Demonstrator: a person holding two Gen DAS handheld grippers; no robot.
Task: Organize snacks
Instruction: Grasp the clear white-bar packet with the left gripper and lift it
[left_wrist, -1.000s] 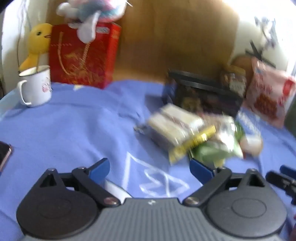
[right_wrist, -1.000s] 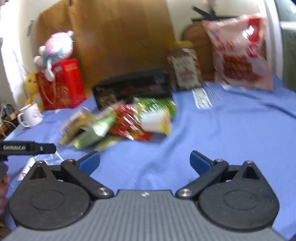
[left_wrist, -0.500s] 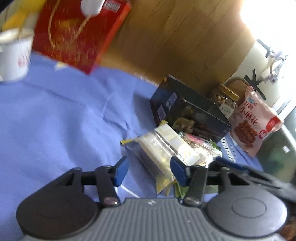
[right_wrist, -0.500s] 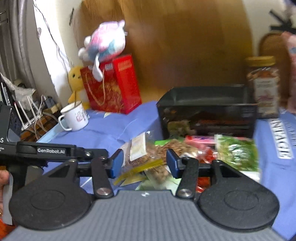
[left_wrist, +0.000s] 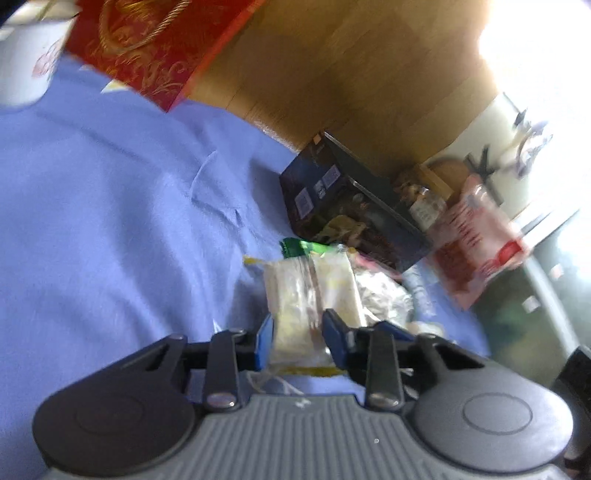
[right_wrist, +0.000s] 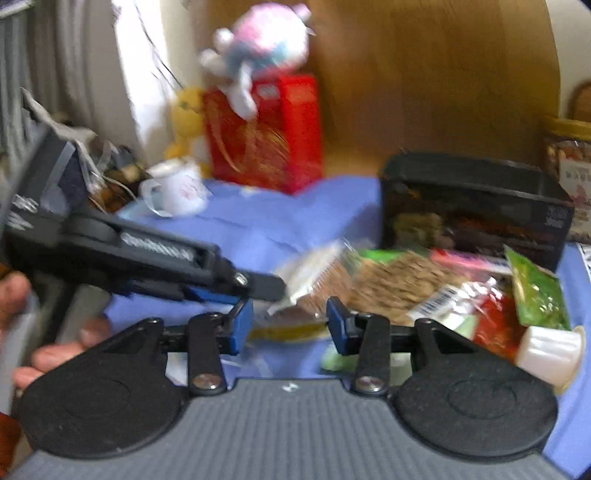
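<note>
Your left gripper (left_wrist: 297, 341) has just been closing, and its blue pads now sit against both sides of a clear snack packet (left_wrist: 306, 295) with a yellow edge, pinching its near end. Your right gripper (right_wrist: 289, 326) has also been narrowing; its fingers stand about half apart around the same packet's near end, and blur hides whether the pads touch it. From the right wrist view, your left gripper reaches in from the left with its tip at the packet, and your hand (right_wrist: 22, 295) shows behind it.

The packet lies at the near edge of a snack pile (right_wrist: 461, 295) on the blue cloth (left_wrist: 110, 221) of the table: a green packet (right_wrist: 537, 295), a red one and a small white cup (right_wrist: 550, 352) sit to the right. Just behind the pile stands a dark open box (right_wrist: 472, 206). Farther back are a white mug (right_wrist: 177, 192), a red gift bag (right_wrist: 266, 144) with a plush toy (right_wrist: 262, 55) on top, and a wooden board (right_wrist: 424, 74).
</note>
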